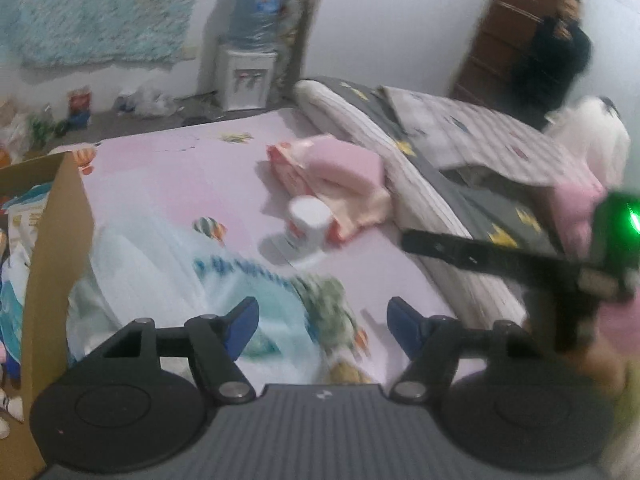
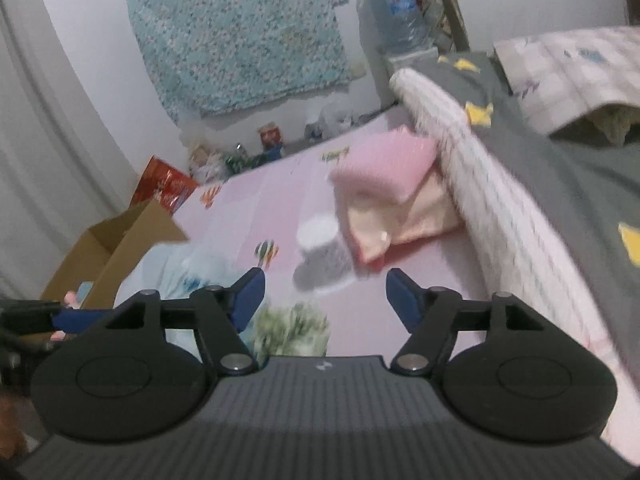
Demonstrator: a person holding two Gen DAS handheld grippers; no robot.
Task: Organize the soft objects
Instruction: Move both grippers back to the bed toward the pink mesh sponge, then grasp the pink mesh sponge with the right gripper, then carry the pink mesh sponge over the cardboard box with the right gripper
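Note:
A folded pink and cream cloth stack lies on the pink bed sheet beside a rolled striped blanket. A white jar stands just in front of the stack. A pale blue and white plastic pack lies near the cardboard box. My left gripper hangs open above the pack, nothing between its blue pads. My right gripper is open too, empty, above the sheet short of the jar. The right gripper's arm shows at the left wrist view's right edge.
The cardboard box at the bed's left edge holds several packs and toys. A water dispenser stands by the far wall under a blue patterned cloth. Bags and packets litter the floor. A person in dark clothes stands by the door.

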